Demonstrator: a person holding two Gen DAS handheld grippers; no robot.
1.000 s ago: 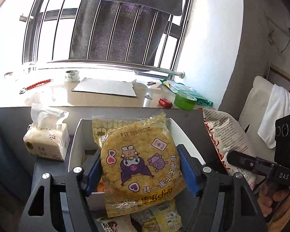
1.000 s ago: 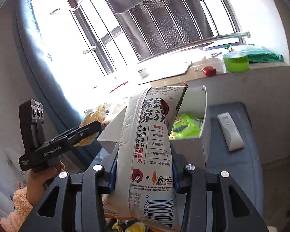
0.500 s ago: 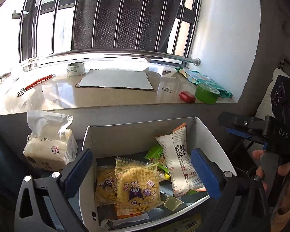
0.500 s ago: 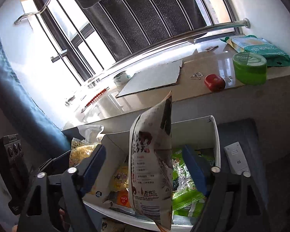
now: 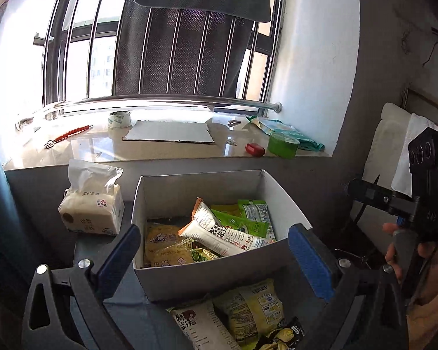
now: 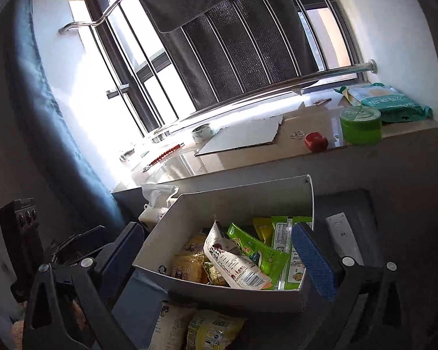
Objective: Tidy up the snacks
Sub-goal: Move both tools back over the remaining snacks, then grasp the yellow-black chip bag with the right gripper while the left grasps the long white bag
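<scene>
A white cardboard box [image 5: 207,280] [image 6: 236,297] stands on the grey surface and holds several snack packets: a white packet with an orange end [image 5: 219,233] [image 6: 233,262], yellow cracker packets [image 5: 160,242] [image 6: 187,259] and green packets [image 5: 248,218] [image 6: 257,250]. My left gripper [image 5: 216,259] is open and empty, above the box's near wall. My right gripper [image 6: 219,259] is open and empty over the box. More packets [image 5: 248,309] [image 6: 207,332] lie in front of the box. The right gripper also shows at the right of the left wrist view [image 5: 373,195].
A tissue pack [image 5: 93,207] stands left of the box. A white remote [image 6: 344,239] lies to its right. The windowsill behind carries a cardboard sheet [image 5: 169,132], a tape roll [image 5: 119,119], a red object [image 5: 255,149] and a green tub [image 5: 283,144].
Both grippers opened and let go of their packets. The yellow cracker packet and the white packet dropped into the box. Both grippers then drew back and up from the box.
</scene>
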